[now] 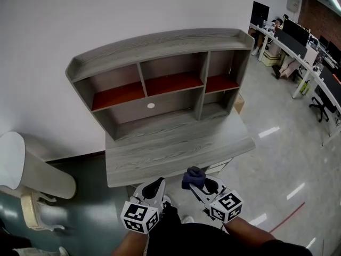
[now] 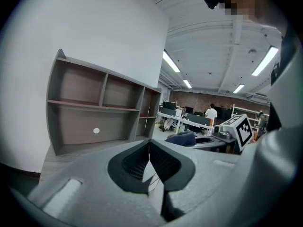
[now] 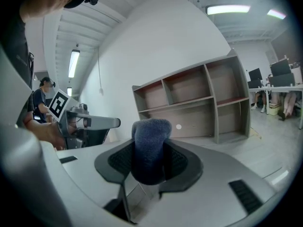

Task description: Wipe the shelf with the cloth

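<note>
An open office with a white wall: against it stands a grey wood-grain table [image 1: 176, 148] carrying the shelf [image 1: 160, 84], a hutch with a curved top board, three upper compartments floored in red-brown and a lower open bay whose back panel has a small white round spot [image 1: 151, 105].

The cloth [image 1: 193, 176] is a dark blue wad, held off the table just past its near edge and well apart from the shelf. In the right gripper view it stands up as a rounded plush lump [image 3: 151, 126] between the pads, bulging above them. It looks soft, light and compressible, likely fleece or microfibre. It should not slip, but it will squash and fold under pressure instead of pushing back. A hold low on the wad, as here, leaves a free padded end to press on the boards. A grip too near the tip would put hard claw against wood.

The right claw [image 1: 198, 184] is pinched on that cloth, its jaws kept apart only by the fabric. The left claw [image 1: 154, 188] hangs just beside it, its jaws pressed together with nothing between them, as the left gripper view shows.

No wiping contact is made yet, and the shelf boards look bare.

Further right, rows of desks [image 1: 298, 47] and chairs fill the floor.
</note>
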{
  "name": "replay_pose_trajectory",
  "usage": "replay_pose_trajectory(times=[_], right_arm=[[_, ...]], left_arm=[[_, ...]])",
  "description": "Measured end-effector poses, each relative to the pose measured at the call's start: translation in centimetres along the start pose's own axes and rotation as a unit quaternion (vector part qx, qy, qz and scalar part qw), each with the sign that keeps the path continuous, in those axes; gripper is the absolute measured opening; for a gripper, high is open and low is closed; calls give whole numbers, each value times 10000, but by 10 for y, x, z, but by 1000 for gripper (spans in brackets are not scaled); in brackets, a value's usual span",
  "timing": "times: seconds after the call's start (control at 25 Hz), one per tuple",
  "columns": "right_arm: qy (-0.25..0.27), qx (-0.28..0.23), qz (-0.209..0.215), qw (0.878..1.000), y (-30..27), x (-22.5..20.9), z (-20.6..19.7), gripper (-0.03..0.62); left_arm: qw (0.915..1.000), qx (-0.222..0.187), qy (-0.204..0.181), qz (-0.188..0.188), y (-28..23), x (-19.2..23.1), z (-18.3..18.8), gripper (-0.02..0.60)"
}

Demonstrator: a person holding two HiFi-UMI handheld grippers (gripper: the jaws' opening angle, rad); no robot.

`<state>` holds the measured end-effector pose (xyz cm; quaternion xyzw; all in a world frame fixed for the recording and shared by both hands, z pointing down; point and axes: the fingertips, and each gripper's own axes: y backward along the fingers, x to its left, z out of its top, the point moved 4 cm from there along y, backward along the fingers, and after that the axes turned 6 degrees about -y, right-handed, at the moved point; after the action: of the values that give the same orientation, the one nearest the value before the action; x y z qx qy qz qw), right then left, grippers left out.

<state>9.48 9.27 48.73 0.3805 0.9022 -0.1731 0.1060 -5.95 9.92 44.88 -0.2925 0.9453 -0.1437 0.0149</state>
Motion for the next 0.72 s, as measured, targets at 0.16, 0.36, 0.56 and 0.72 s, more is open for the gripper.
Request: replay_pose_trajectory(times=[0.16,0.36,0.56,0.72], right_arm=[[48,59,-18,10000,-17,-7,8,158],[101,19,-103,9999,-44,-21,26,158],[109,43,-159,9998,-74,-32,38,158],[142,52,-204,9997,-101,-41,50,158]], left_arm=[[10000,44,-19,-35,-15,17,3,10],[9999,8,-50,-142,-40,43,15,10],[9998,-19,-75,-194,-59,73,25,9],[9998,-10,-55,-216,-74,101,29,10]])
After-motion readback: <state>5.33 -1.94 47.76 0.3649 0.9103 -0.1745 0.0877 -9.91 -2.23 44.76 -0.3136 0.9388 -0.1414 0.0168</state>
